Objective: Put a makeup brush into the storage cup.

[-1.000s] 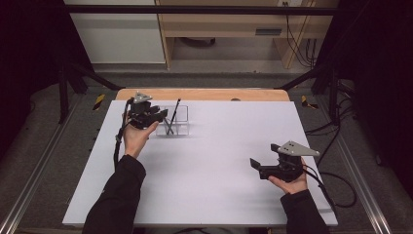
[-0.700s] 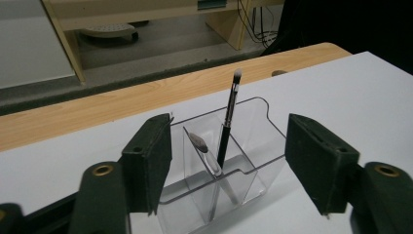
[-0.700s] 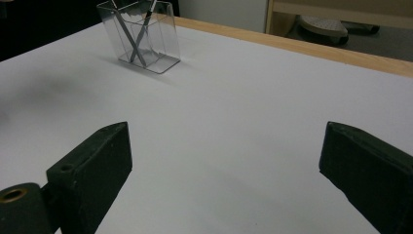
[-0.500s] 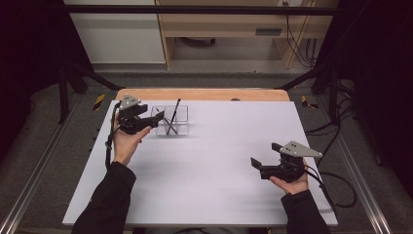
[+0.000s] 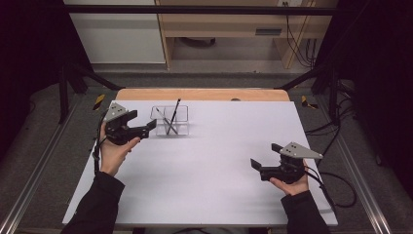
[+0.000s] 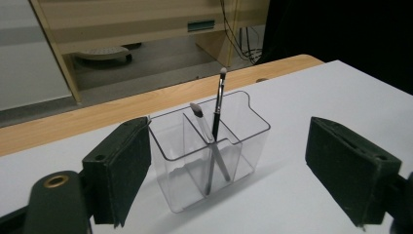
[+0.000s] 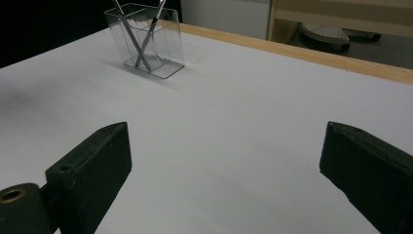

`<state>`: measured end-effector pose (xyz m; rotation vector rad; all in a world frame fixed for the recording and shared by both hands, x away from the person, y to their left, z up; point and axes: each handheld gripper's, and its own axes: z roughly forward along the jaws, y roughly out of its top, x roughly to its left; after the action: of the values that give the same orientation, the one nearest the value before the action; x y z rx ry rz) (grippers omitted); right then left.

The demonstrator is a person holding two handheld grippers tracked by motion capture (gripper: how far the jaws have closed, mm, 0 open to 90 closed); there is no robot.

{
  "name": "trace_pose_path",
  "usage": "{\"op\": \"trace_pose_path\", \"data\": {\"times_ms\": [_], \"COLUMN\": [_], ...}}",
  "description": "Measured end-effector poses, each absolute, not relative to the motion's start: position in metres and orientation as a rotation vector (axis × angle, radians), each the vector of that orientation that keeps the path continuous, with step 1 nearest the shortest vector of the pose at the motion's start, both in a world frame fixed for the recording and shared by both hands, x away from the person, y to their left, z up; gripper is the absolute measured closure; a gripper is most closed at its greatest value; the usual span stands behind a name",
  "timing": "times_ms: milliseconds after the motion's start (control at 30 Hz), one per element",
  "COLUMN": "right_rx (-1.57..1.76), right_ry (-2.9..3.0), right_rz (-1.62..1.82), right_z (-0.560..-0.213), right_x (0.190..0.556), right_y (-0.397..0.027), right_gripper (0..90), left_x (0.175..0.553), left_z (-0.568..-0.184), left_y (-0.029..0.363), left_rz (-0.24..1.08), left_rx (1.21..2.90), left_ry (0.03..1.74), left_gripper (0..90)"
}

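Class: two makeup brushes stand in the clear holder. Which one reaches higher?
The black-handled brush stands tallest; the silver-handled brush crossing it ends lower.

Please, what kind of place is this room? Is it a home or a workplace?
Most likely a lab or workshop set up for recording. A white table stands inside a metal frame, cables hang at the back, and a person holds a tool in each hand.

organizer [image 6: 209,161]: clear glossy plastic, smooth
brushes [image 6: 215,122]: thin dark handles, slight sheen
table [image 5: 219,161]: matt white top, pale wood edge
left hand-held gripper [image 5: 152,125]: matt black pads
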<state>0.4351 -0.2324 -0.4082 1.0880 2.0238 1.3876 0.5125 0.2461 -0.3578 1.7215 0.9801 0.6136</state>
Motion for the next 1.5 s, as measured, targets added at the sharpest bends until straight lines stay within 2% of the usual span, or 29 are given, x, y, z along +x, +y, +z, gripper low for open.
{"op": "trace_pose_path", "data": {"times_ms": [633, 1233, 1500], "right_rx": [1.079, 1.092, 1.105], "right_ry": [2.022, 2.017, 2.013], "right_rz": [1.402, 1.397, 1.408], "right_z": [-0.407, -0.409, -0.411], "right_x": [0.43, 0.428, 0.428], "right_y": [-0.233, -0.236, -0.238], "right_gripper": [5.1, 4.9, 5.0], "left_x": [0.458, 0.441, 0.438], "left_z": [-0.379, -0.404, -0.411], "left_y": [0.251, 0.271, 0.268], "left_rz": [0.591, 0.586, 0.581], "left_rx": [1.731, 1.726, 1.758], "left_ry": [0.875, 0.935, 0.917], "left_gripper": [11.4, 10.1, 9.2]}}
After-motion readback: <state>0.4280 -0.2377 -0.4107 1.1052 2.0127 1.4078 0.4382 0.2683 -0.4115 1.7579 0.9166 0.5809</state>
